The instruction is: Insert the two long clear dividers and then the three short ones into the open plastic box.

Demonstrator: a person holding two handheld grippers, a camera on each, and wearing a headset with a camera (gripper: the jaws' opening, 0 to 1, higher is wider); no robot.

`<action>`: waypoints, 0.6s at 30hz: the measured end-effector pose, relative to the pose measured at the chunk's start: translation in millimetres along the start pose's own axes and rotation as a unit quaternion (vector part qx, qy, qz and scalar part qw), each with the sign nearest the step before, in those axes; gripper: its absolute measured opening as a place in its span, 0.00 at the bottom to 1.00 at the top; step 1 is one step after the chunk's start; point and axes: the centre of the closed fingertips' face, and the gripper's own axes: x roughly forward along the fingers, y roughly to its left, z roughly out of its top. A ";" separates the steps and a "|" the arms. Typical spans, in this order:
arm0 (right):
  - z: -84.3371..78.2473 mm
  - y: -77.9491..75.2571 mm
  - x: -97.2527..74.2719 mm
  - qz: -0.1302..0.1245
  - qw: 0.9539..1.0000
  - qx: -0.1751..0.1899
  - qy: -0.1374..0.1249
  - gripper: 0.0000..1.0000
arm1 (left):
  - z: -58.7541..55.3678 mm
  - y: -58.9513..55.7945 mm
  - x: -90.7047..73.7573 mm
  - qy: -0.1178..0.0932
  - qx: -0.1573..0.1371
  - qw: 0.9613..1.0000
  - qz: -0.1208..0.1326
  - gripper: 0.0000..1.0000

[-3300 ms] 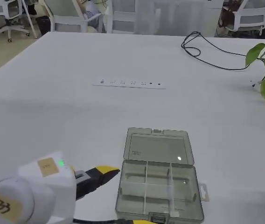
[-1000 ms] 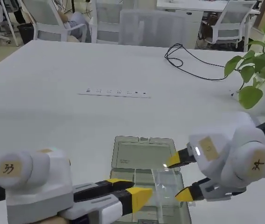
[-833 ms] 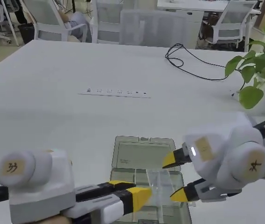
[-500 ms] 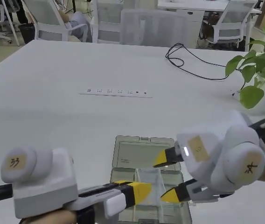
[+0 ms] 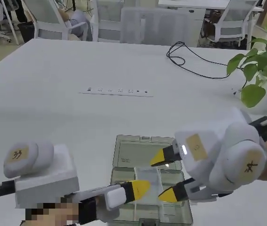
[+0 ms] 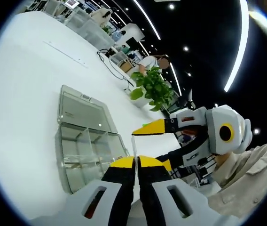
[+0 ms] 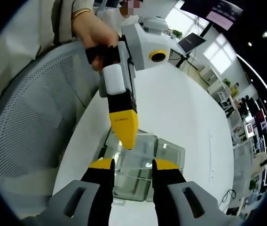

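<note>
The left gripper (image 5: 141, 187) carries a round tan sticker (image 5: 18, 154) with a handwritten mark that looks like "33". The right gripper (image 5: 165, 175) has a similar sticker (image 5: 251, 166), but its mark cannot be read. The left fingers are closed on a clear divider (image 6: 134, 146), held upright over the open plastic box (image 5: 133, 150), whose base shows clear partitions. The right fingers are spread apart and empty, just beside the divider. Farther back on the white desk (image 5: 77, 66) lie a socket strip (image 5: 117, 91) and a black cable (image 5: 194, 56), with a green plant (image 5: 260, 70) at the right edge.

The box (image 5: 140, 149) sits on the table (image 5: 49, 94), power strip (image 5: 117, 91) behind it (plant (image 5: 261, 70) far right).
</note>
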 end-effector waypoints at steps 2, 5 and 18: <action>0.6 -1.5 -0.3 -0.004 1.000 0.001 0.000 0.32 | 2.4 1.0 -0.3 -0.007 -0.022 1.000 -0.001 0.00; 1.9 -2.5 -2.0 -0.007 1.000 0.003 -0.003 0.32 | 2.8 0.2 -1.7 -0.009 -0.027 1.000 -0.003 0.00; 3.0 0.9 -8.0 0.002 0.999 0.029 -0.017 0.34 | -0.3 -1.2 0.9 0.021 0.092 0.995 0.024 0.00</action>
